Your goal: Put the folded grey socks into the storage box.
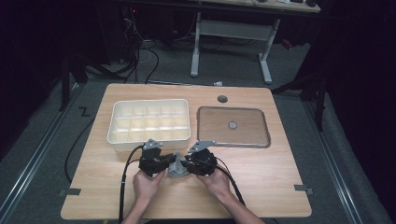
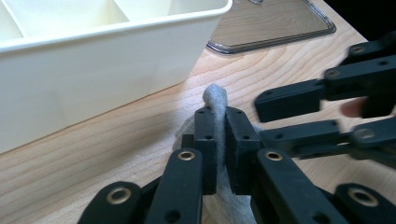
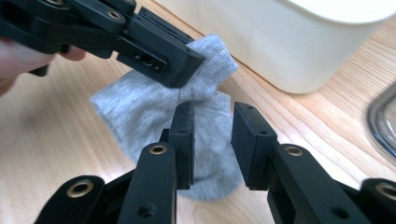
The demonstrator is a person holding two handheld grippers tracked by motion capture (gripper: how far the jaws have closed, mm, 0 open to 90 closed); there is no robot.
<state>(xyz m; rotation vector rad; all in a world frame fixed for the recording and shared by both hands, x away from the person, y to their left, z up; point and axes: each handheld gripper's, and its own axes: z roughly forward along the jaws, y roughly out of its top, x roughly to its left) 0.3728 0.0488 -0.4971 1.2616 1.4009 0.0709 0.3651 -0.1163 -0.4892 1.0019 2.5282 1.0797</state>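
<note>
Left gripper [image 2: 222, 154] pinches the grey sock [image 3: 187, 116]; right gripper [image 3: 212, 140] stands part-open just before it, sock lying between both.

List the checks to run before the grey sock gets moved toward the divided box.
1. Left tool shut on the grey sock: ok.
2. Right tool off the sock, jaws apart: ok.
3. Sock lifted off the table: cannot tell.
4. Divided box compartments free: ok.
5. Clear lid lying beside the box, out of the way: ok.
6. Sock folded compactly enough for one compartment: cannot tell.
</note>
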